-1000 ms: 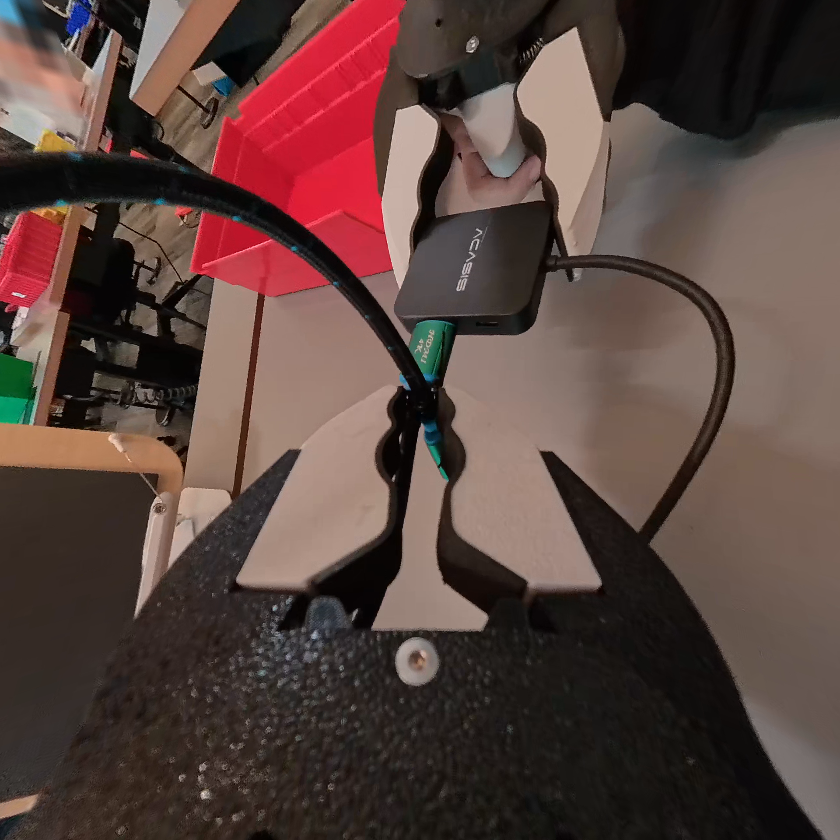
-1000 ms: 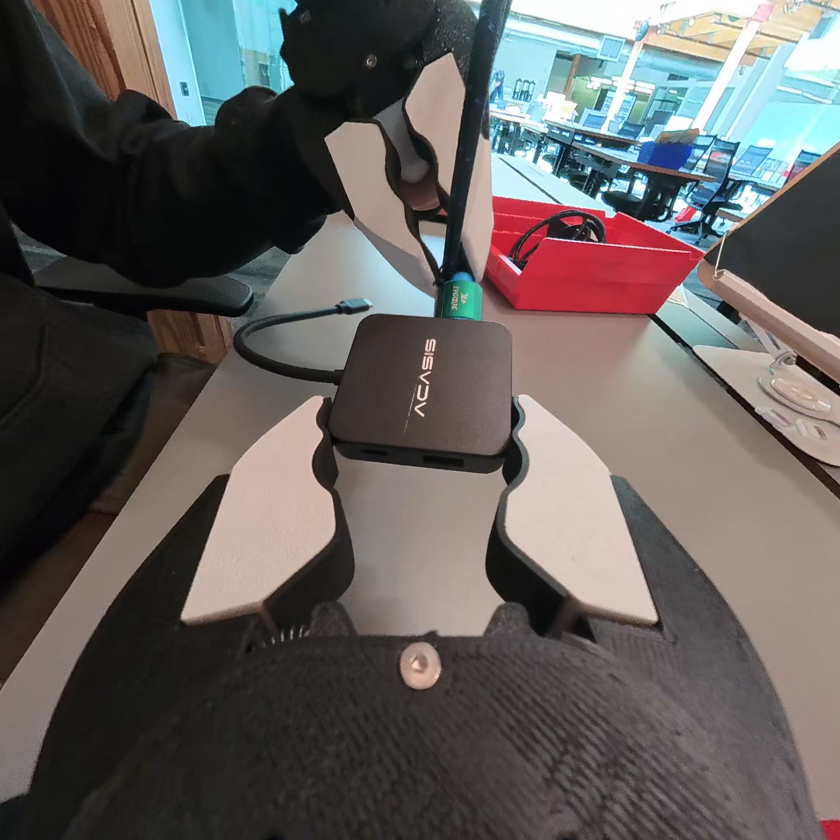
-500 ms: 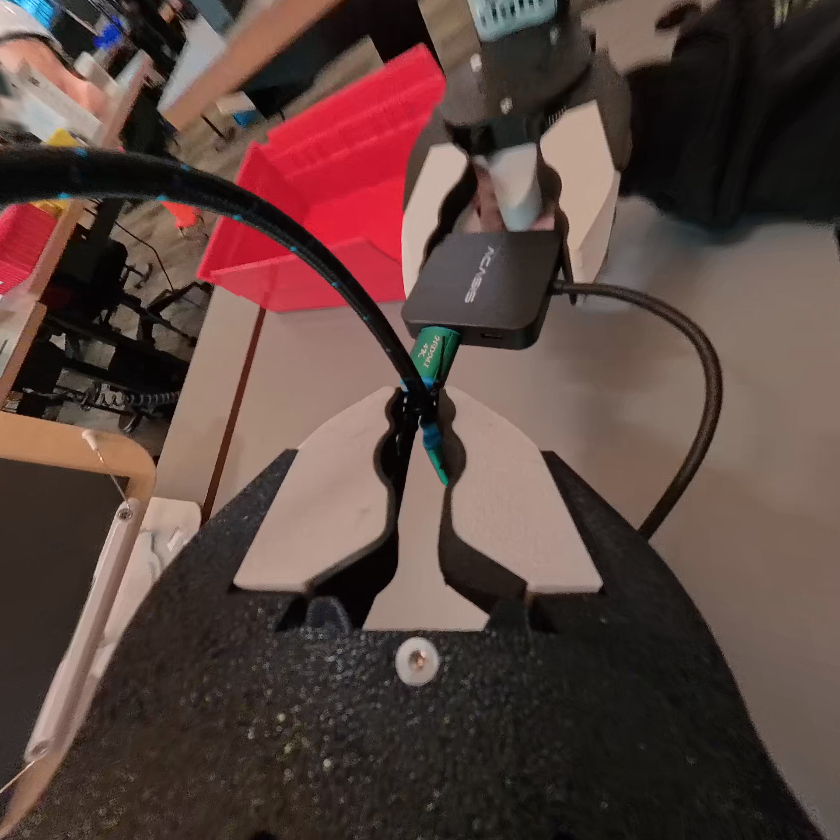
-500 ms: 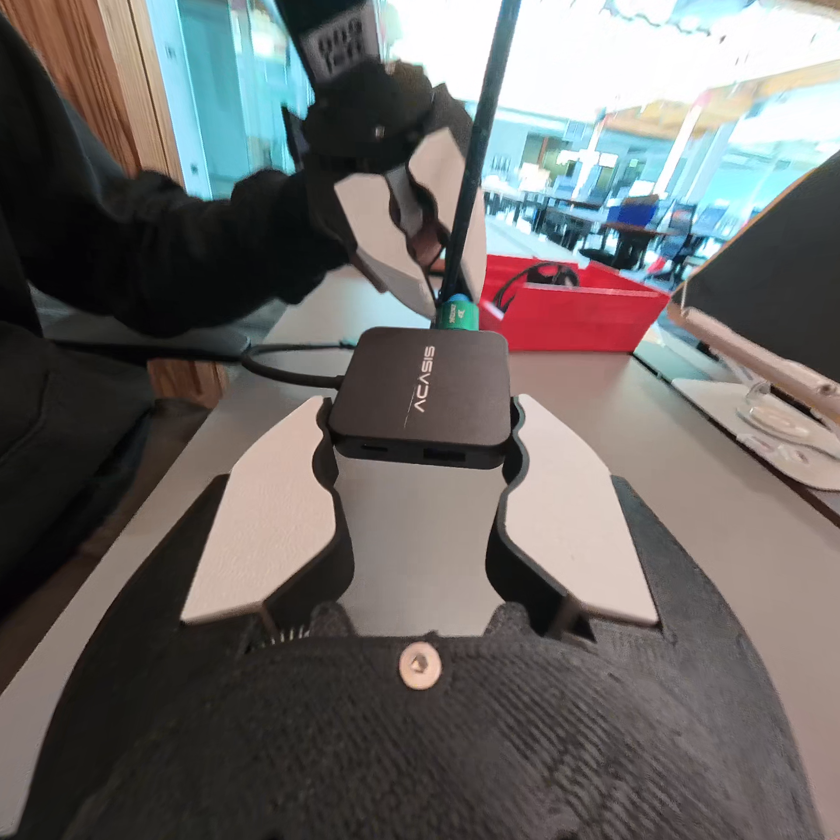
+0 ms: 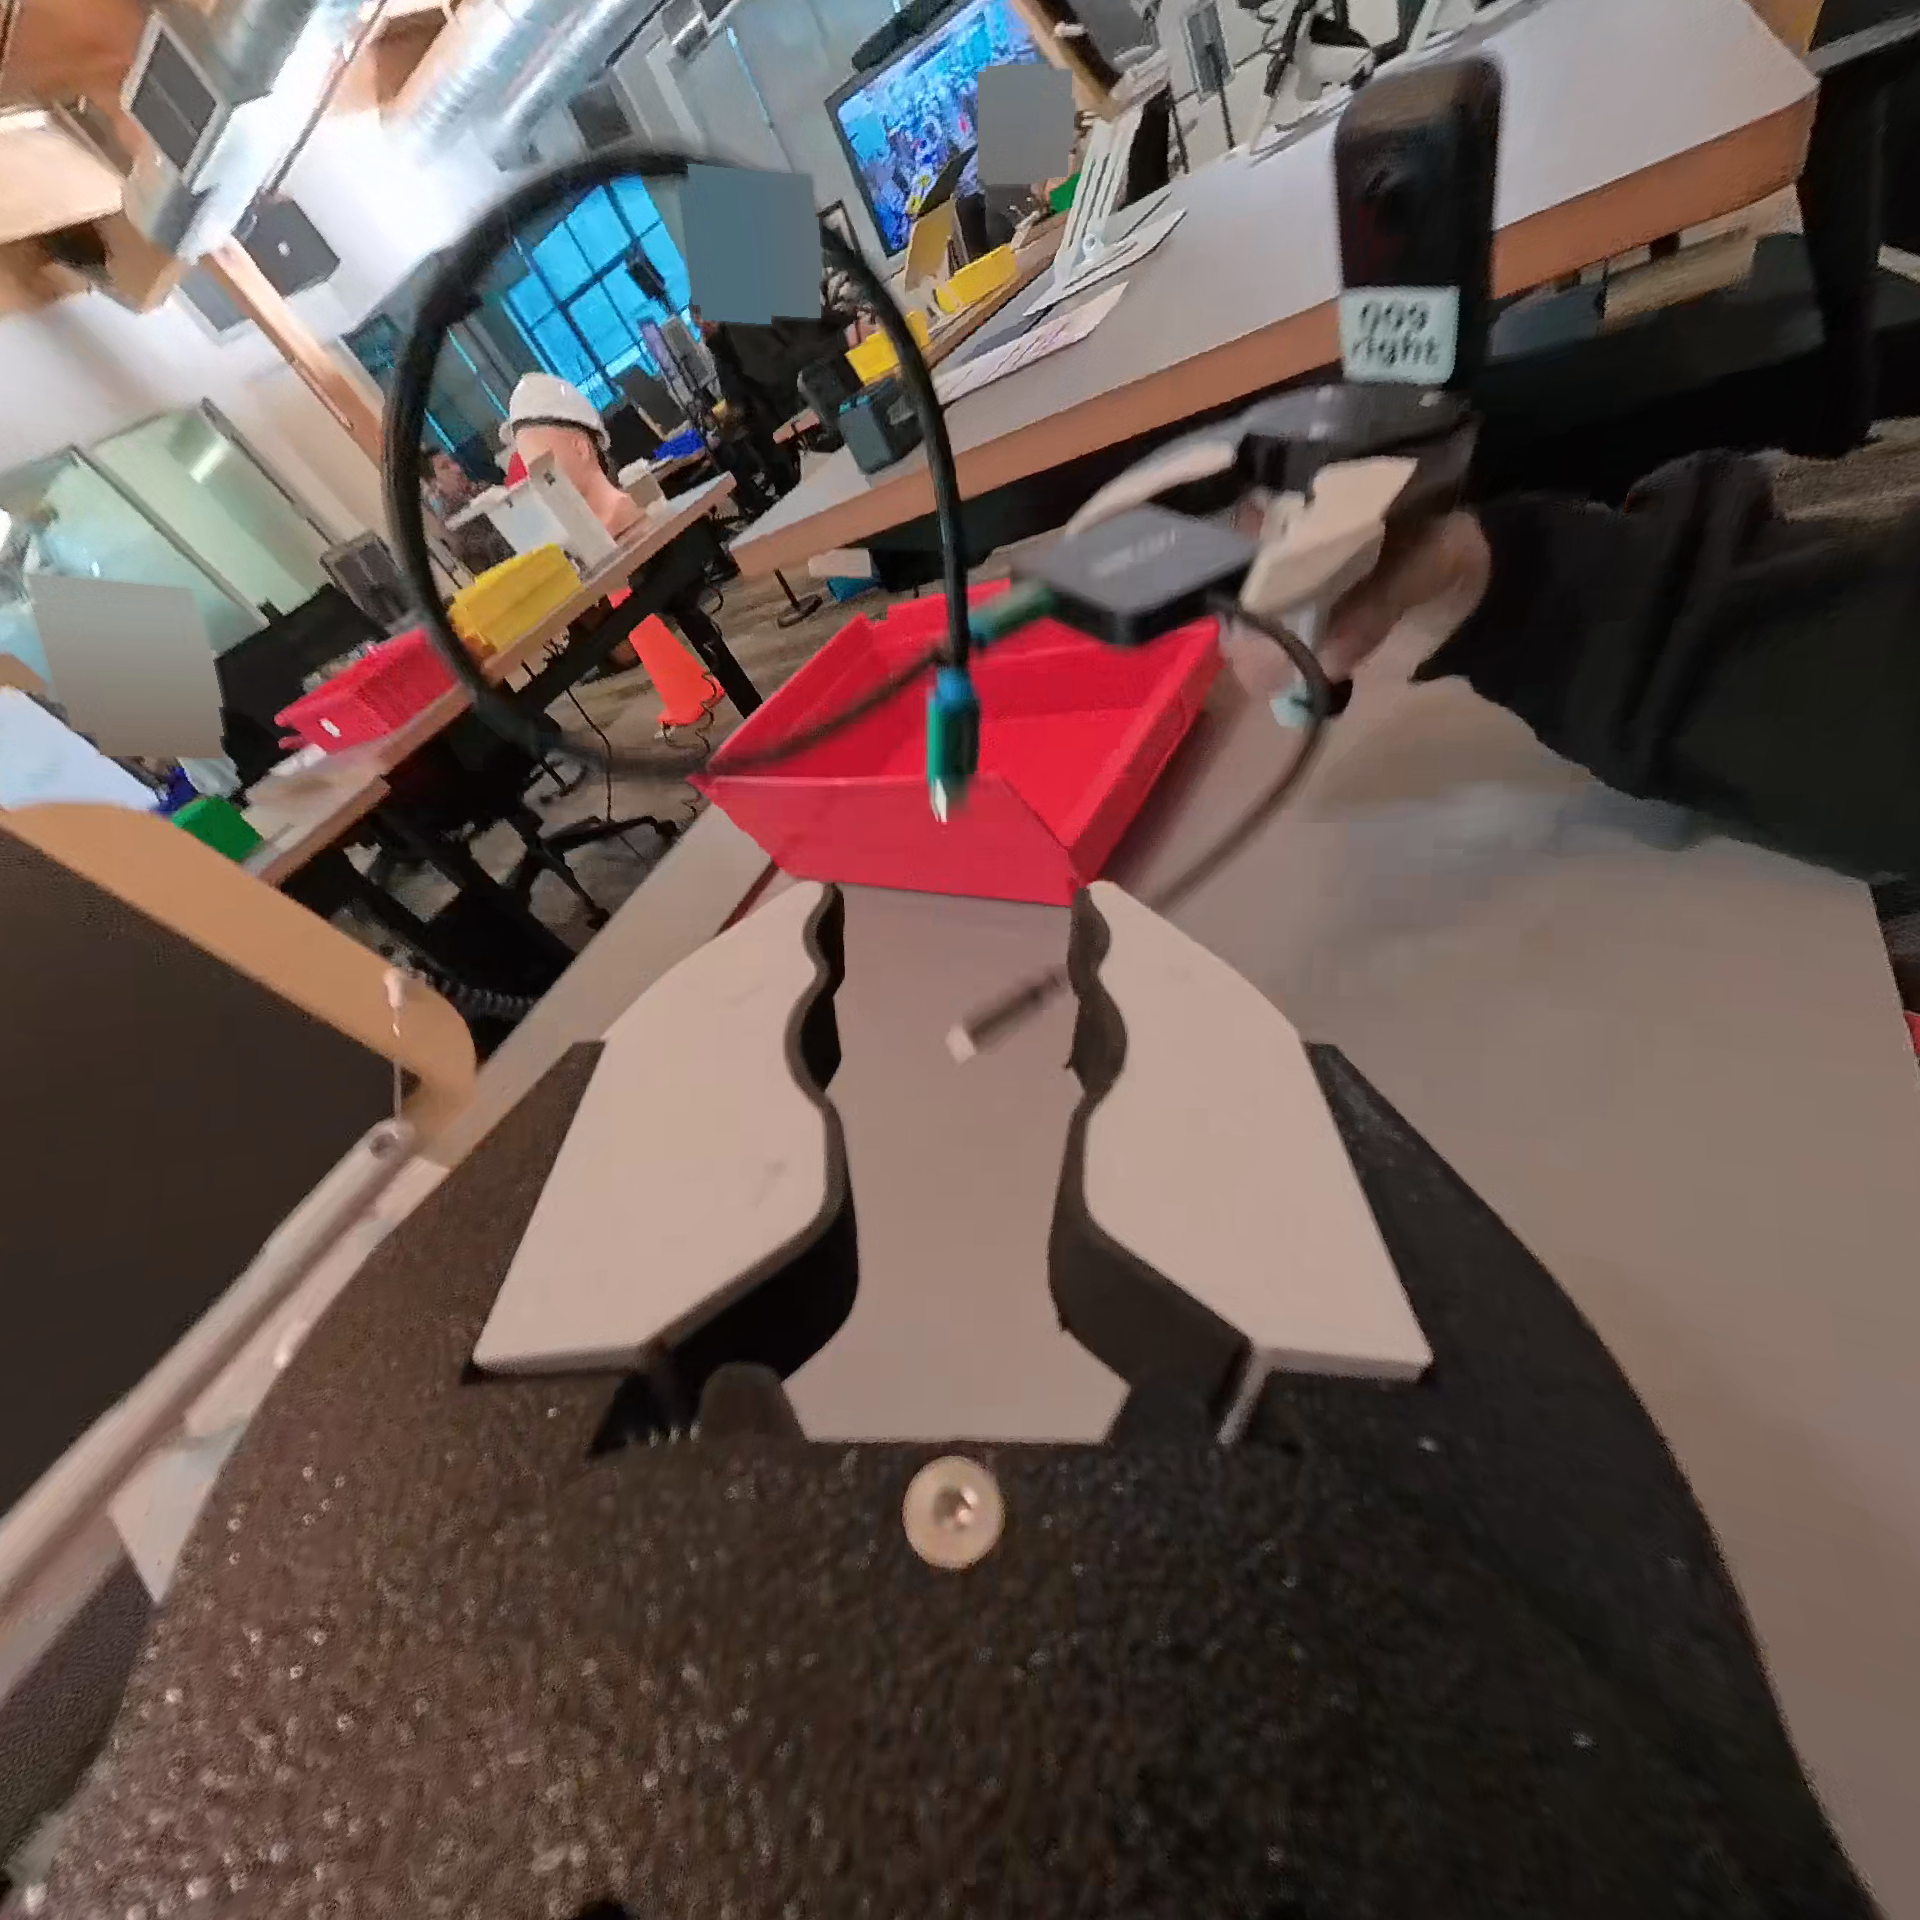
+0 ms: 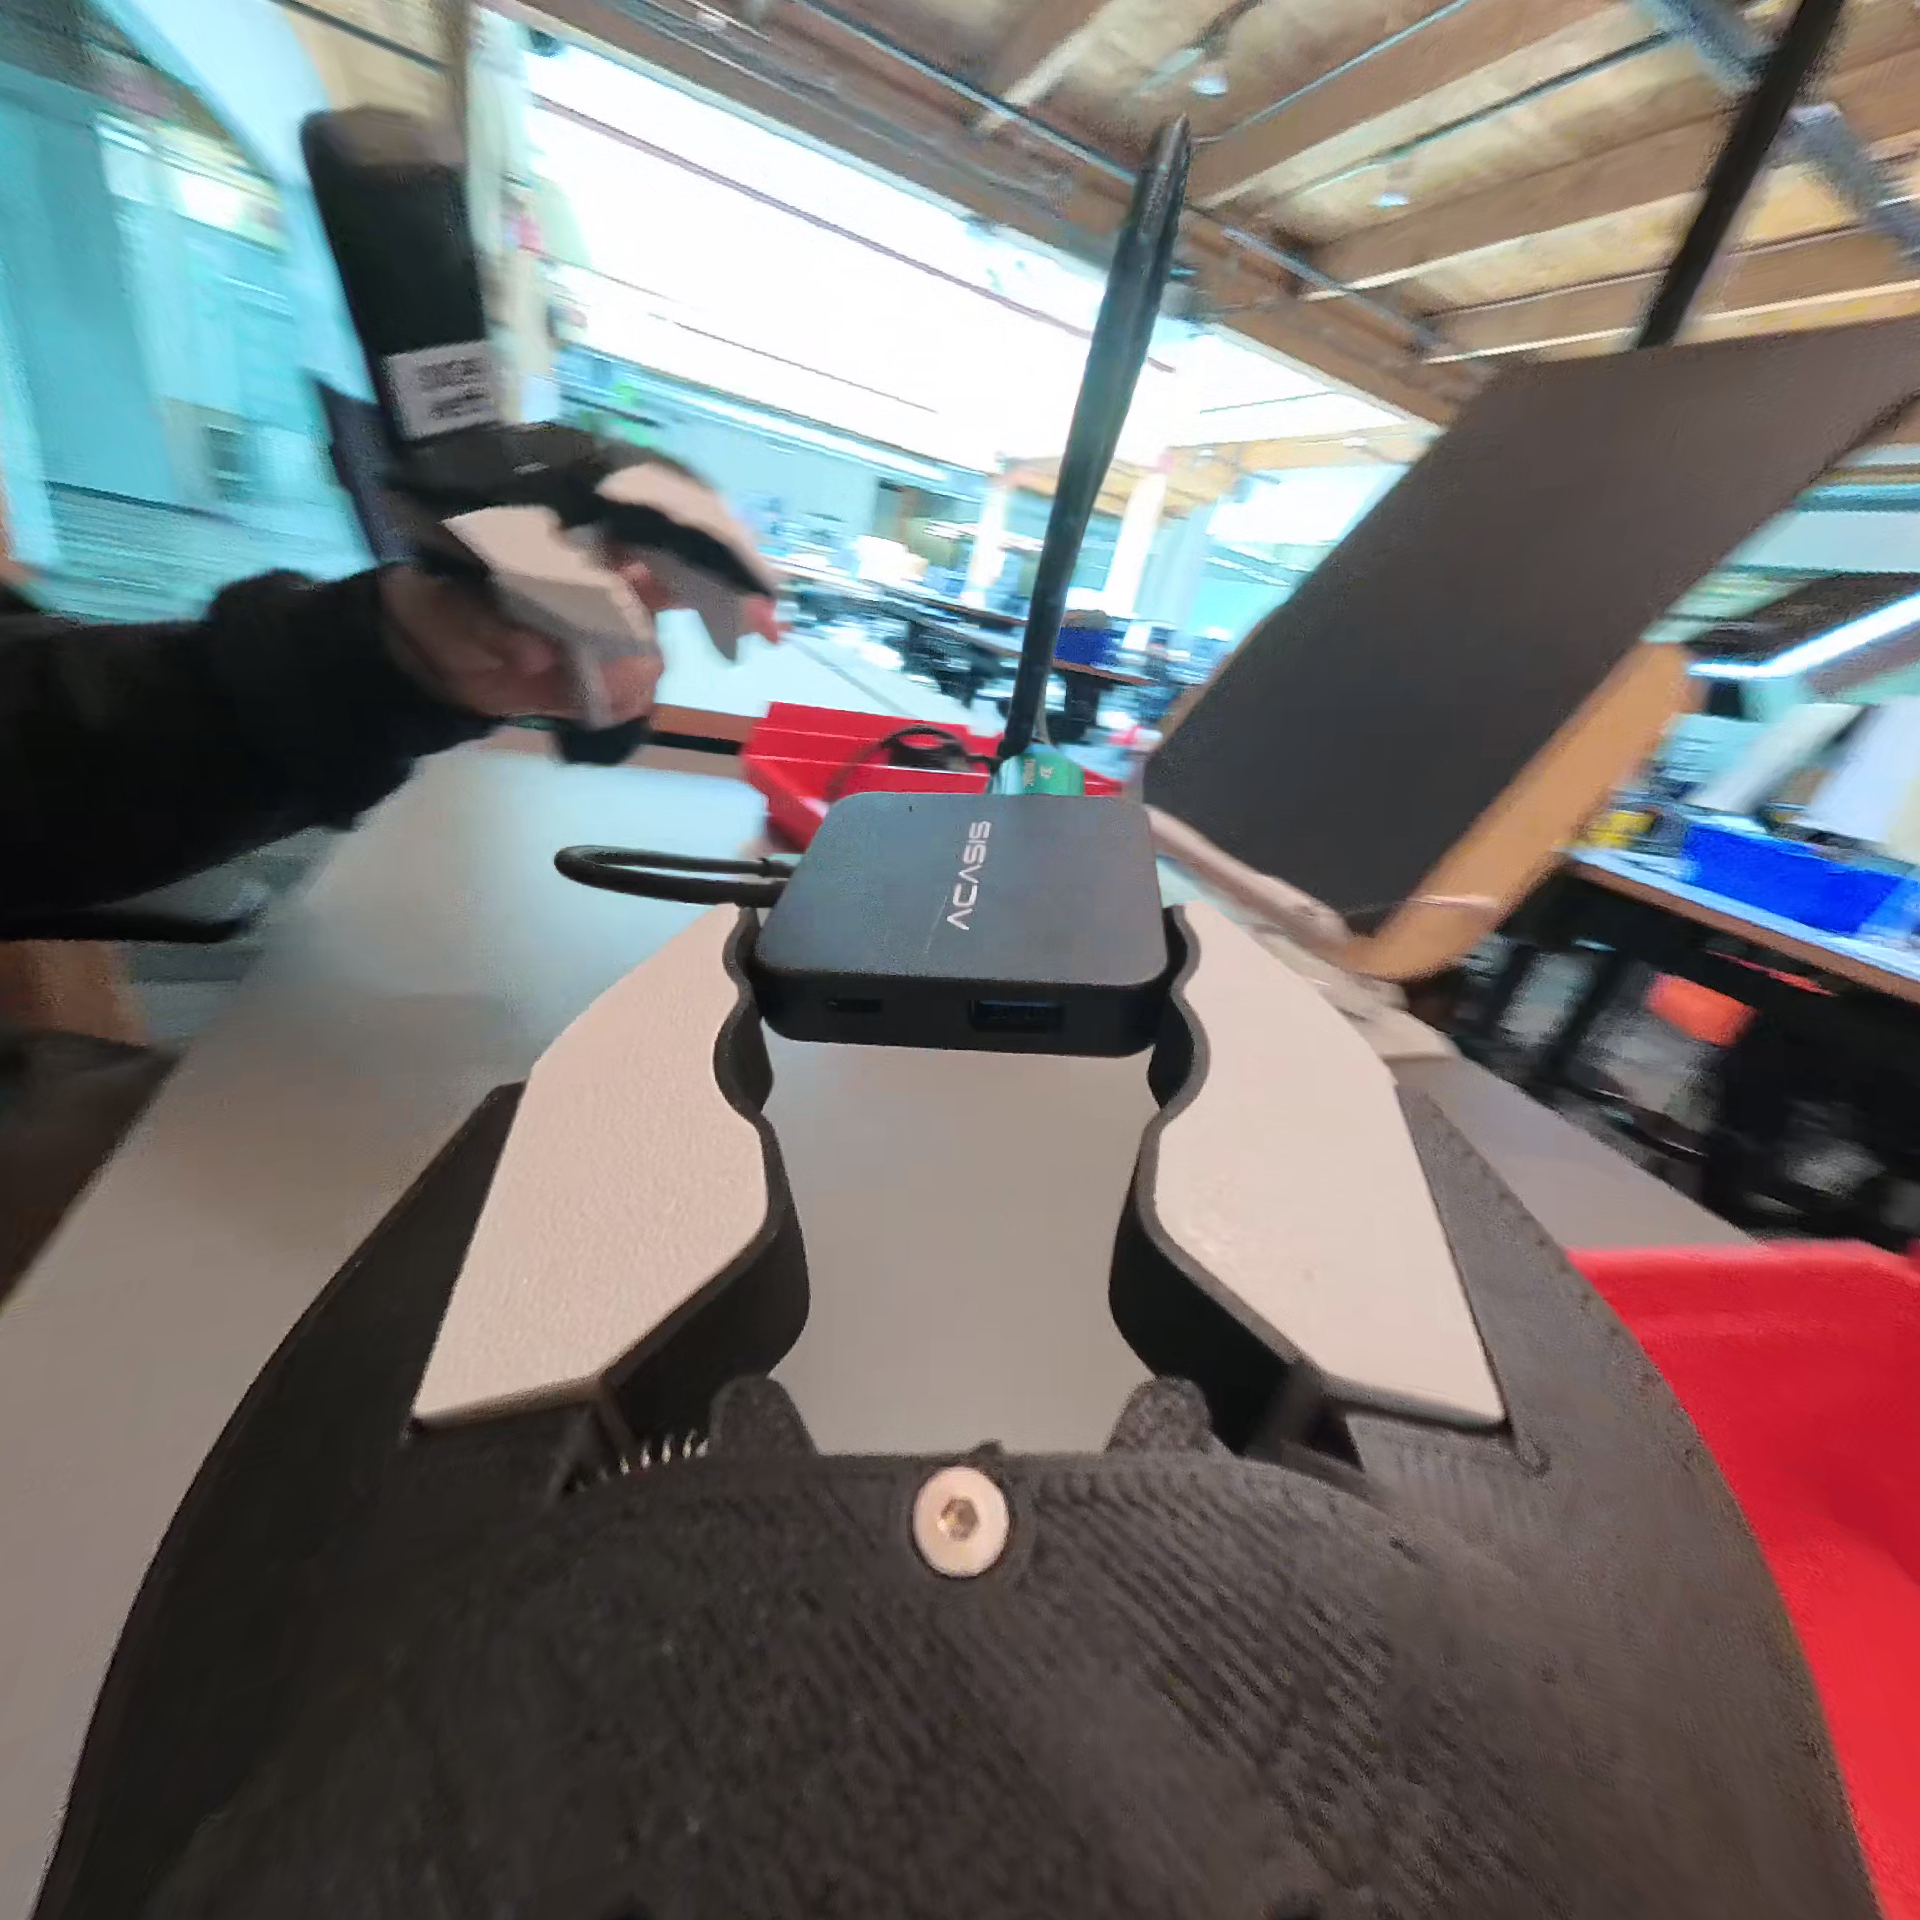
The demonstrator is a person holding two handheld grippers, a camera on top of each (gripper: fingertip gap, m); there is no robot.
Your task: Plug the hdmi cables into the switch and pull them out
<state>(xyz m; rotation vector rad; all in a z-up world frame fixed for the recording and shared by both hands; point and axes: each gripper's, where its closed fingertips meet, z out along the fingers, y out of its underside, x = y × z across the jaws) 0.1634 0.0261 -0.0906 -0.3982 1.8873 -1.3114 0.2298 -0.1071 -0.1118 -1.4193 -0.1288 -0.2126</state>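
Off to the left, a dark board with a tan frame (image 5: 208, 1039) leans at the edge of the bench (image 5: 1558, 1091). Beside it the left claw (image 5: 954, 940) is empty, its two pale fingers (image 5: 686, 1143) parted with only bare bench surface showing between them. Past its tips sits a red bin (image 5: 914, 842) on the bench, open side up.

Above the bin a black HDMI cable (image 5: 416, 436) arcs in a wide loop through the air. One teal-and-green plug (image 5: 951, 732) dangles free at the loop's end, pointing down over the bin and touching nothing I can make out. The cable's other green plug (image 6: 1039, 774) is seated in the far edge of the switch (image 6: 966, 904), and the cable rises nearly straight up from it.

The switch, a flat black box with rounded corners, is held clear of the bench, above the right side of the bin. The right claw (image 6: 961, 992) is clamped on it, one finger pressed against each side, with two ports on its near edge facing the camera. The switch's own short black lead (image 6: 665, 871) curls away to its left, and from the left wrist view that lead (image 5: 1288, 727) droops toward the bench. A dark sleeve (image 5: 1683, 644) reaches in from the right behind that claw.
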